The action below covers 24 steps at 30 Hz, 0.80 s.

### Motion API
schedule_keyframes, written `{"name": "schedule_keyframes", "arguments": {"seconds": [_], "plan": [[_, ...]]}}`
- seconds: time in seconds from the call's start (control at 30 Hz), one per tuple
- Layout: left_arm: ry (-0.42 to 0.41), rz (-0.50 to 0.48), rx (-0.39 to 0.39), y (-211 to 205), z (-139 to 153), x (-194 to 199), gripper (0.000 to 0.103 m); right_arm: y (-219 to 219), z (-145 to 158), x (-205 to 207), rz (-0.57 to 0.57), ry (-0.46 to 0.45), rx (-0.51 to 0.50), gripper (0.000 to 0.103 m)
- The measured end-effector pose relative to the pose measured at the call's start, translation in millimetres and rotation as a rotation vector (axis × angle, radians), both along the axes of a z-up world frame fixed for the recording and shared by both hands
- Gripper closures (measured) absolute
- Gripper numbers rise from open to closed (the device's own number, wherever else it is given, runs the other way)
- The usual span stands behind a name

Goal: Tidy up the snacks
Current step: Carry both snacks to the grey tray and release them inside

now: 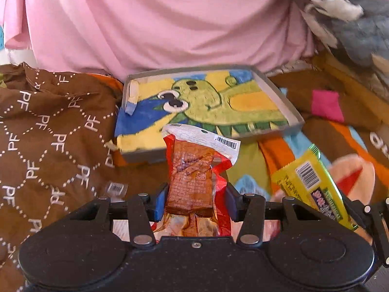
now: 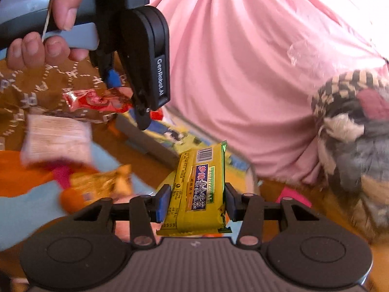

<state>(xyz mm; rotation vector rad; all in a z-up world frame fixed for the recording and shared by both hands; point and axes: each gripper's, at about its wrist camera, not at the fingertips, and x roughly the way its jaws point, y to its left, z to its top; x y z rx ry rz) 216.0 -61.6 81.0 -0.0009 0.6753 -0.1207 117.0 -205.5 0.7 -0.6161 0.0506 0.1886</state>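
My left gripper (image 1: pixel 195 203) is shut on a red and brown snack packet (image 1: pixel 194 170), held just in front of a shallow grey box lid (image 1: pixel 279 92) with a green cartoon drawing inside. My right gripper (image 2: pixel 197 203) is shut on a yellow snack bar (image 2: pixel 201 185) with a barcode; that yellow snack bar (image 1: pixel 313 182) also shows at the right of the left wrist view. In the right wrist view the left gripper (image 2: pixel 126 90) hangs at upper left with the red snack packet (image 2: pixel 94 102) in it, a hand (image 2: pixel 48 31) on its handle.
A pink cloth (image 1: pixel 158 24) fills the background. Brown patterned fabric (image 1: pixel 48 133) lies at left, a colourful blanket (image 1: pixel 274 160) underneath. A pale pink packet (image 2: pixel 56 141) and an orange wrapped snack (image 2: pixel 97 189) lie at left. A grey plush toy (image 2: pixel 352 146) sits at right.
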Motion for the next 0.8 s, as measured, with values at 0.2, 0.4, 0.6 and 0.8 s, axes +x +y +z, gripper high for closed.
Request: {"name": "schedule_keyframes", "arguments": {"seconds": [0.2, 0.4, 0.6, 0.8], "plan": [[-0.069, 0.023, -0.02, 12.3, 3.5, 51.1, 0.053, 5.0, 22.1, 68.2, 0.022, -0.088, -0.075, 0.053], [-0.144, 0.058, -0.023, 27.2, 2.3, 97.8, 0.053, 24.1, 39.2, 132.9, 0.011, -0.144, -0.093, 0.053], [-0.175, 0.049, -0.01, 31.3, -9.7, 128.1, 0.053, 37.7, 30.0, 178.9, 0.007, -0.118, -0.099, 0.053], [-0.123, 0.054, -0.012, 31.9, -31.3, 157.1, 0.052, 34.2, 18.6, 208.8, -0.014, -0.009, -0.057, 0.053]]}}
